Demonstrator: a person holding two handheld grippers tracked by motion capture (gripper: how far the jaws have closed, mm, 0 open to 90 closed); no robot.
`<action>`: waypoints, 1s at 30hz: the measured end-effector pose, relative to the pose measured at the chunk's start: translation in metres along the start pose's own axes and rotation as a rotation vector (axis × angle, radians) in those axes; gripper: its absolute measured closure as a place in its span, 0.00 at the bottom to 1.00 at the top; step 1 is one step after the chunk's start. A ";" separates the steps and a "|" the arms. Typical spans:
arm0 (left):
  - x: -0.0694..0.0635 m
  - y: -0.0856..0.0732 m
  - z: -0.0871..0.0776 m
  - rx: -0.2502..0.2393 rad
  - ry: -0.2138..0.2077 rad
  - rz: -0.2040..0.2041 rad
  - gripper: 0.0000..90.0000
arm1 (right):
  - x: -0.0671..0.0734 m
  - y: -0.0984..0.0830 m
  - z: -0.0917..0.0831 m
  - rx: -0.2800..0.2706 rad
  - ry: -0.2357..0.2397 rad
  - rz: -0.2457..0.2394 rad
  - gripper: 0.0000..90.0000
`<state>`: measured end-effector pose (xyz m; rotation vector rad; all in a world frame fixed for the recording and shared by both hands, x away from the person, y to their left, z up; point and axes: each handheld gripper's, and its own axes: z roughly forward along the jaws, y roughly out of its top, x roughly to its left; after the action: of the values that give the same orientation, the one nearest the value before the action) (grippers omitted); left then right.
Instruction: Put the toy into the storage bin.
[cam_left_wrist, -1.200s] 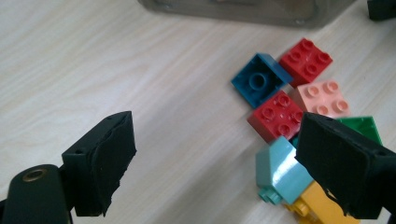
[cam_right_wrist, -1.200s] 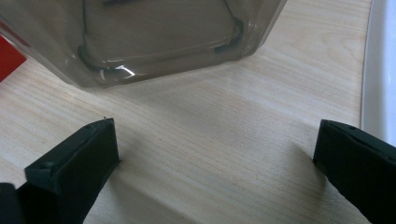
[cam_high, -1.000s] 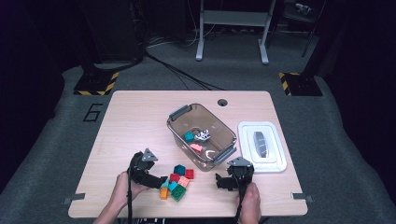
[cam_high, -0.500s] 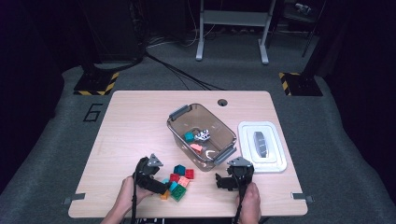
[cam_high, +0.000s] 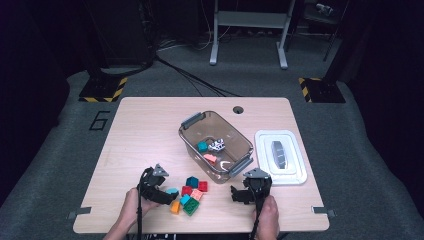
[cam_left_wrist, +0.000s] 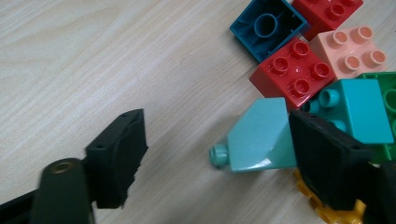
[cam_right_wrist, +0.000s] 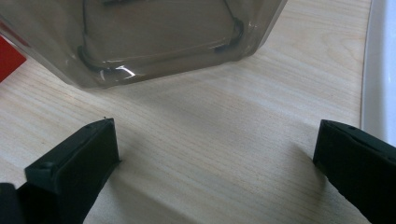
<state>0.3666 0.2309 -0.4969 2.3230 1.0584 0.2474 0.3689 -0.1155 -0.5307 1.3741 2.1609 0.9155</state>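
At the near edge of the table (cam_high: 150, 130), the left gripper (cam_left_wrist: 212, 154) has its jaws set around a pale teal slope brick (cam_left_wrist: 257, 137); they have just been closing, yet one pad touches the brick's far side while the other stands well clear on bare wood, so nothing is clamped yet. The brick lies on its side at the edge of the brick pile (cam_high: 192, 195), touching a red brick (cam_left_wrist: 294, 72) and a teal brick (cam_left_wrist: 357, 112). As I judge it, the slanted face could let the brick squirt out, or the pad could drag neighbours along. The right gripper (cam_right_wrist: 212, 154) rests wide open and empty beside the bin (cam_high: 216, 146), whose wall may be struck on the carry.
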 end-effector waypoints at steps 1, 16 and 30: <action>0.000 0.000 0.000 -0.004 0.000 0.000 0.28 | 0.000 0.000 0.000 0.000 0.000 -0.001 0.00; -0.008 0.005 0.007 0.023 0.010 0.052 0.63 | 0.000 0.000 0.000 0.000 -0.001 0.000 0.00; -0.002 0.015 0.000 0.003 0.011 0.044 0.63 | 0.000 0.000 0.000 0.000 0.000 0.000 0.00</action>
<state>0.3748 0.2212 -0.4878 2.3519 1.0150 0.2757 0.3689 -0.1153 -0.5307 1.3746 2.1609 0.9150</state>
